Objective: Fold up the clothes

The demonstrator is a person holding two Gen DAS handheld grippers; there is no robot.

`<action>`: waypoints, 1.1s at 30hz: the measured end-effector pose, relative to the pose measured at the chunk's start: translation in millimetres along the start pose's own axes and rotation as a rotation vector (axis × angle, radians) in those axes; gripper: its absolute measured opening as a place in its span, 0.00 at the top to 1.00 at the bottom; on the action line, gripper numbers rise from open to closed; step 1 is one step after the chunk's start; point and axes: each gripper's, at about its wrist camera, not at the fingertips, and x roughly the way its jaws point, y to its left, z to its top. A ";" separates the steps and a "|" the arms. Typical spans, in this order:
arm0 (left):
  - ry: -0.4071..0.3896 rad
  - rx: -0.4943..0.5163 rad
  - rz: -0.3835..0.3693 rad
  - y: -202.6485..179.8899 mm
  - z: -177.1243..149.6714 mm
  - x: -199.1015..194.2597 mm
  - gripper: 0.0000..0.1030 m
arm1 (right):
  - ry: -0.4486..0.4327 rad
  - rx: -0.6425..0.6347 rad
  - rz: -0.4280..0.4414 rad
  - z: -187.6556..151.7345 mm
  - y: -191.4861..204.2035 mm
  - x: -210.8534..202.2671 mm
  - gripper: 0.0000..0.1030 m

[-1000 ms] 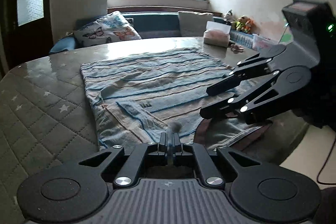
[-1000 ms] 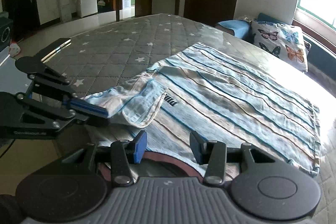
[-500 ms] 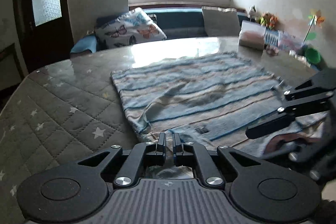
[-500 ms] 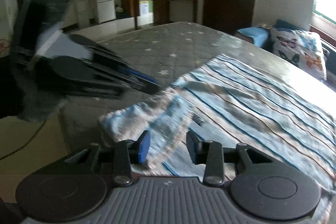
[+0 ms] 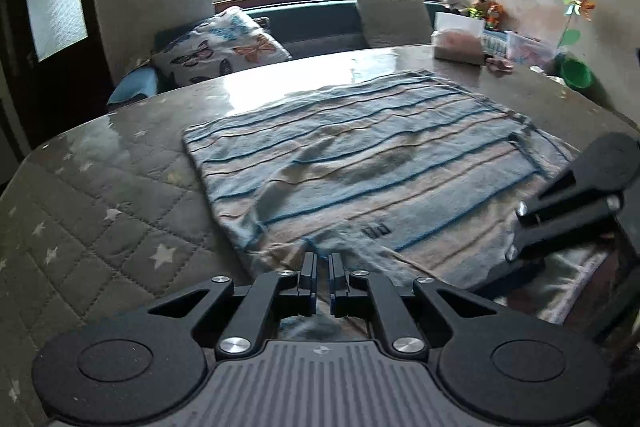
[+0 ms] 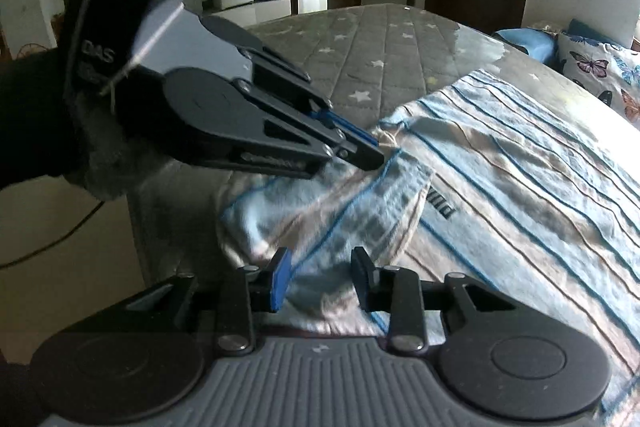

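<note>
striped garment (image 5: 360,163) lies spread on mattress (image 5: 100,227) ahead of both tongs. left gripper (image 5: 322,269) pinches its near flap, lifted. right gripper (image 6: 320,277) spread over near hem. fold underway, most left.

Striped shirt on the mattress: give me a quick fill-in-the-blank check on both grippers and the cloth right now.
1. The left gripper is ____ on the shirt.
2. The right gripper has its jaws ____.
3. The shirt lies on a quilted mattress printed with ____.
4. The pillow beyond the mattress shows ____.

Missing words: shut; open; stars; butterflies
</note>
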 end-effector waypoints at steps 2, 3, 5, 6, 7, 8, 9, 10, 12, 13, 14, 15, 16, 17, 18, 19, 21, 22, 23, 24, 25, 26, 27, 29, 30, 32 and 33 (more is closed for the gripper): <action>0.000 0.013 -0.013 -6.9 -2.6 -2.4 0.94 | -0.003 0.008 -0.009 -2.5 -3.5 -7.7 0.69; 0.003 0.015 -0.018 -9.8 -5.1 -2.4 0.94 | -0.005 0.014 -0.015 -3.8 -5.6 -11.9 0.69; 0.004 0.015 -0.021 -14.9 -9.6 -2.7 0.94 | -0.009 0.028 -0.033 -6.9 -10.6 -20.6 0.68; 0.003 0.014 -0.020 -17.0 -11.7 -3.0 0.94 | -0.009 0.034 -0.046 -9.0 -13.6 -24.6 0.68; 0.003 0.009 -0.021 -18.3 -13.1 -3.4 0.94 | -0.009 0.041 -0.060 -11.0 -16.5 -28.7 0.68; 0.003 0.005 -0.021 -19.7 -14.4 -3.9 0.94 | -0.009 0.047 -0.073 -13.1 -19.5 -32.7 0.68; 0.002 0.012 -0.014 -21.6 -15.0 -4.8 0.94 | -0.009 0.054 -0.087 -15.1 -22.4 -36.7 0.68; -0.002 0.021 -0.004 -24.0 -15.5 -6.3 0.93 | -0.009 0.060 -0.100 -17.1 -25.4 -40.7 0.68; -0.016 0.020 0.007 -26.6 -15.6 -9.3 0.93 | -0.009 0.073 -0.127 -21.2 -31.3 -48.8 0.68; -0.021 0.004 0.006 -26.8 -15.7 -9.9 0.93 | -0.009 0.080 -0.141 -23.2 -34.2 -52.8 0.68; -0.020 -0.012 0.002 -26.7 -16.2 -9.5 0.93 | -0.009 0.088 -0.151 -25.2 -37.0 -55.9 0.68; -0.013 -0.017 -0.009 -27.7 -17.3 -8.2 0.93 | -0.008 0.101 -0.162 -27.2 -40.3 -58.6 0.68; -0.008 -0.021 -0.018 -28.8 -18.5 -7.0 0.94 | -0.007 0.111 -0.173 -28.5 -43.0 -60.4 0.68; -0.013 -0.013 -0.011 -31.2 -19.6 -7.3 0.94 | -0.007 0.117 -0.180 -29.2 -44.9 -61.4 0.68; -0.017 -0.008 -0.006 -32.9 -20.4 -7.7 0.94 | -0.009 0.120 -0.183 -29.5 -46.1 -61.8 0.68; -0.022 -0.031 -0.009 -30.1 -19.7 -8.5 0.93 | -0.013 0.122 -0.181 -29.2 -46.1 -61.7 0.68; -0.031 -0.077 -0.015 -24.5 -18.3 -10.0 0.93 | -0.024 0.118 -0.157 -26.5 -41.9 -59.2 0.68; -0.035 -0.095 -0.020 -21.8 -18.1 -10.6 0.93 | -0.030 0.116 -0.144 -25.0 -39.4 -57.5 0.68; -0.035 -0.103 -0.027 -20.4 -18.2 -10.6 0.93 | -0.036 0.113 -0.130 -23.4 -36.8 -55.9 0.68; -0.035 -0.111 -0.033 -19.2 -18.3 -10.5 0.93 | -0.039 0.110 -0.116 -21.7 -34.0 -53.7 0.69; -0.033 -0.110 -0.036 -19.6 -18.9 -9.8 0.93 | -0.040 0.106 -0.098 -19.7 -30.5 -49.8 0.69; -0.032 -0.109 -0.038 -20.0 -19.5 -9.0 0.93 | -0.040 0.101 -0.077 -17.4 -26.6 -44.9 0.71; -0.031 -0.108 -0.040 -20.3 -20.1 -8.2 0.93 | -0.040 0.096 -0.056 -15.2 -22.6 -40.1 0.75; -0.029 -0.106 -0.045 -20.9 -21.3 -6.8 0.93 | -0.030 0.085 -0.024 -11.6 -14.8 -29.0 0.75; -0.030 -0.106 -0.047 -20.6 -21.5 -6.6 0.93 | -0.023 0.080 -0.008 -9.9 -10.9 -23.3 0.76; -0.031 -0.107 -0.052 -19.9 -22.1 -6.3 0.93 | -0.012 0.074 0.009 -7.8 -5.9 -13.9 0.80; -0.032 -0.108 -0.054 -19.5 -22.3 -6.2 0.93 | -0.006 0.077 0.012 -7.3 -4.5 -10.7 0.85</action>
